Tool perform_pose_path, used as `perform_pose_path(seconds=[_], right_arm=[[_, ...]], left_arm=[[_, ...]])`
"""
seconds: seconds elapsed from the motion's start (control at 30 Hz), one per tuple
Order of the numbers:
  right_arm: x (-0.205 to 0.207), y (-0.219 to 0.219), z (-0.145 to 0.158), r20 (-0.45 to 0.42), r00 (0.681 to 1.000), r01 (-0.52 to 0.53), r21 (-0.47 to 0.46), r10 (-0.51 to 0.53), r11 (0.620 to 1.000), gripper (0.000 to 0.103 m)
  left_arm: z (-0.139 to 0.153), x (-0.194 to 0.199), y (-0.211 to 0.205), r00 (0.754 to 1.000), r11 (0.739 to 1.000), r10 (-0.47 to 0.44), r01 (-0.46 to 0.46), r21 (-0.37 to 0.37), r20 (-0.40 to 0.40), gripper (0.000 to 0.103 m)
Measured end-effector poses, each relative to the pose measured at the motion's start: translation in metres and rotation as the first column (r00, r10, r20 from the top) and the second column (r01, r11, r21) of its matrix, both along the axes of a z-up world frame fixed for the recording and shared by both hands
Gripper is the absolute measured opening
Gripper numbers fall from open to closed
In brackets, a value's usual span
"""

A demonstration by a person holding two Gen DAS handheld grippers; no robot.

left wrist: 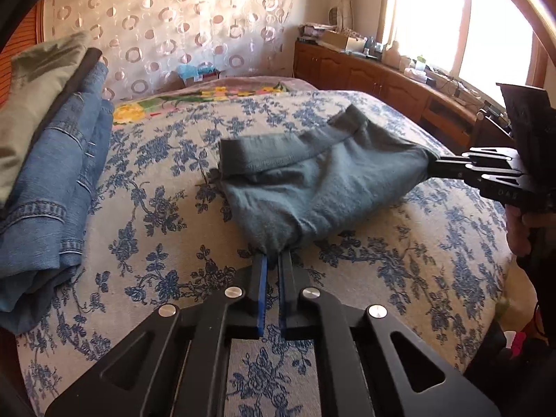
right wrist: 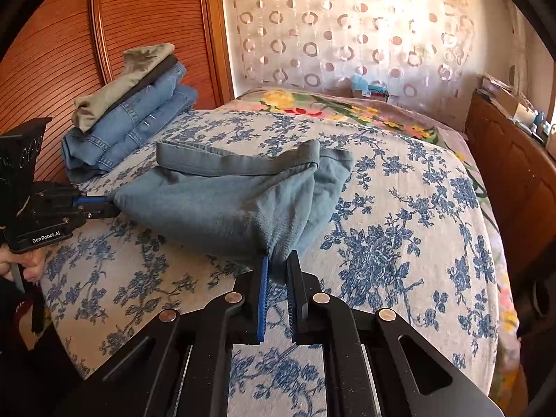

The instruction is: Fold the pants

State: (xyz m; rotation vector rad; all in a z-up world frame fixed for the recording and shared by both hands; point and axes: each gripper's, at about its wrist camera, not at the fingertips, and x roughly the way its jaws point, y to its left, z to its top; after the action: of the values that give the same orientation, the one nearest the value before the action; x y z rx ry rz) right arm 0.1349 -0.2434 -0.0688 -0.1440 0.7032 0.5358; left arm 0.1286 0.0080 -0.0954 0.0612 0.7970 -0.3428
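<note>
1. Grey-blue soft cotton pants, bunched and partly folded, lie mid-bed on the cream bedspread with blue flower print, waistband edge towards the far side
2. Left gripper is pressed together, pinching a near corner of the pants; blue pads bite into bunched cloth
3. Right gripper likewise pinches the other near corner; seen from the left wrist camera its fingers are clamped on a cloth tip drawn to a point
4. Handling, my read: light, limp, no stiffness; sags between the two holds, creases easily, not fragile, not slippery on the ribbed pads. The thicker hem band looks firmer
5. Where to hold: corners or band edge, both layers together; a thin pinch could slip off one layer
6. Stack of folded blue denim jeans with an olive garment on top sits well apart at the bed's far left, by the wooden slatted door
7. Hard to tell: how many layers each pinch holds, where the legs run inside the bundle, whether it's folded once or more. Underside is hidden. Window blown out, sideboard clutter unreadable; only part of a hand shows
</note>
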Motion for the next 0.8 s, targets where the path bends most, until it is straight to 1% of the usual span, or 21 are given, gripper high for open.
perform_pose_path(seconds=[0.23,0.27,0.33,0.43,0.53,0.63,0.8], right_arm=[[-0.022,-0.013,0.006,-0.006,1.0,-0.015,0.033,0.015,0.999,0.009],[-0.026,-0.014,0.006,-0.007,1.0,-0.018,0.034,0.019,0.999,0.009],[-0.036,-0.016,0.007,-0.009,1.0,-0.025,0.037,0.025,0.999,0.009],[-0.051,-0.02,0.004,-0.018,0.999,-0.034,0.036,0.035,0.999,0.009],[-0.069,-0.028,0.0,-0.036,0.999,-0.035,0.056,0.037,0.998,0.009],[-0.084,-0.034,-0.003,-0.056,0.998,-0.032,0.074,0.037,0.997,0.009],[-0.102,-0.036,-0.004,-0.073,0.997,-0.03,0.075,0.035,0.997,0.009]], left_arm=[[0.01,-0.027,0.002,1.0,1.0,-0.015,0.016,-0.025,0.028,0.006],[0.011,-0.032,0.002,1.0,0.999,-0.018,0.019,-0.036,0.025,0.006],[0.014,-0.046,0.002,0.999,0.996,-0.035,0.037,-0.084,0.026,0.006],[0.014,-0.061,0.0,0.999,0.996,-0.036,0.039,-0.083,0.03,0.006],[0.014,-0.076,-0.001,0.999,0.994,-0.039,0.042,-0.097,0.027,0.006],[0.014,-0.087,-0.004,0.999,0.995,-0.044,0.047,-0.088,0.029,0.006],[0.007,-0.095,-0.007,0.999,0.996,-0.045,0.045,-0.075,0.008,0.006]])
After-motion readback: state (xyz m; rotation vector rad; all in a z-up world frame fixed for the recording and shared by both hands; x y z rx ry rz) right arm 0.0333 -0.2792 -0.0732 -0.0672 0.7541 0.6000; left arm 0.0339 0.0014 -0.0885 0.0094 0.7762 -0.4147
